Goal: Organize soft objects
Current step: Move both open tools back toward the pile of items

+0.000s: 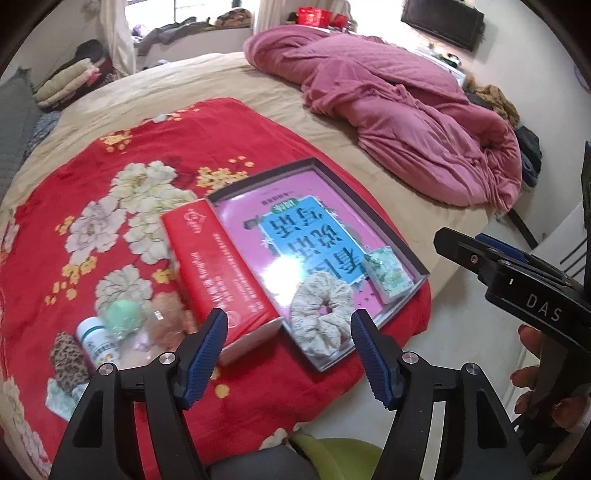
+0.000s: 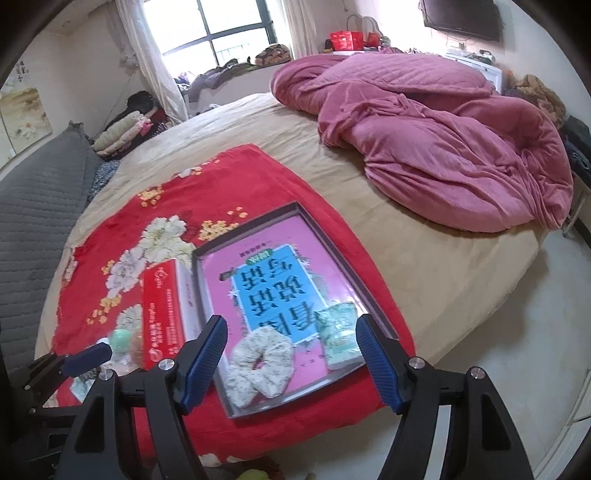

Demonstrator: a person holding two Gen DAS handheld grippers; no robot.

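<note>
Left wrist view: left gripper (image 1: 289, 341) spread, empty; right gripper (image 2: 291, 349) likewise. Scrunchie (image 1: 320, 323), tissue pack (image 1: 388, 275) already collected in tray (image 1: 406, 254); fuzzy ball (image 1: 166, 317) awaits outside.

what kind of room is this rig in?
Almost certainly a home bedroom. A large bed fills the view, with a crumpled pink quilt on it, a curtained window behind, and a wall-mounted TV at the far side.
</note>
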